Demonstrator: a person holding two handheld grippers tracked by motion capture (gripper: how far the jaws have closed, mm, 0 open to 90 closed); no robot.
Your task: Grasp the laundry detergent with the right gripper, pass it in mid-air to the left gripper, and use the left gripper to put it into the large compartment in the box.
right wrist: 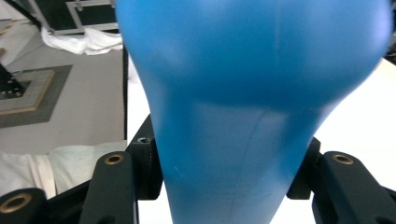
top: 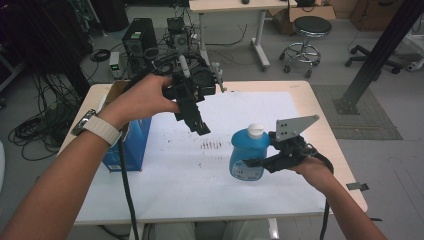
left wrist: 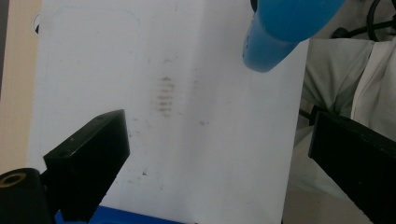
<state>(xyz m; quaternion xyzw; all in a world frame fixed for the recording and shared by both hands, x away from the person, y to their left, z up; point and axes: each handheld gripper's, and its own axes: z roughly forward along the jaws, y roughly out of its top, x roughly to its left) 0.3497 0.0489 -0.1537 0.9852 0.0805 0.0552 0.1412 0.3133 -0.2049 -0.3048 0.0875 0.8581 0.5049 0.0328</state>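
A blue bottle [top: 246, 156] with a white cap hangs just above the white sheet [top: 190, 185] at right of centre. My right gripper [top: 251, 160] is shut on its lower body, coming in from the right. In the right gripper view the bottle [right wrist: 252, 84] sits between the two black jaws, which press its sides; the gripper [right wrist: 226, 168] holds it firmly. My left gripper [top: 193, 125] is raised over the sheet's far left part, pointing down, and is open. In the left gripper view its jaws [left wrist: 217, 128] stand wide apart with nothing between them, and the bottle [left wrist: 280, 32] shows at top right.
A blue box [top: 132, 145] stands on the table's left side, under the left forearm. Small dark marks [top: 211, 145] stain the sheet's middle. Beyond the table [top: 320, 120] are a computer tower [top: 137, 37], a stool [top: 310, 30] and floor cables [top: 35, 130].
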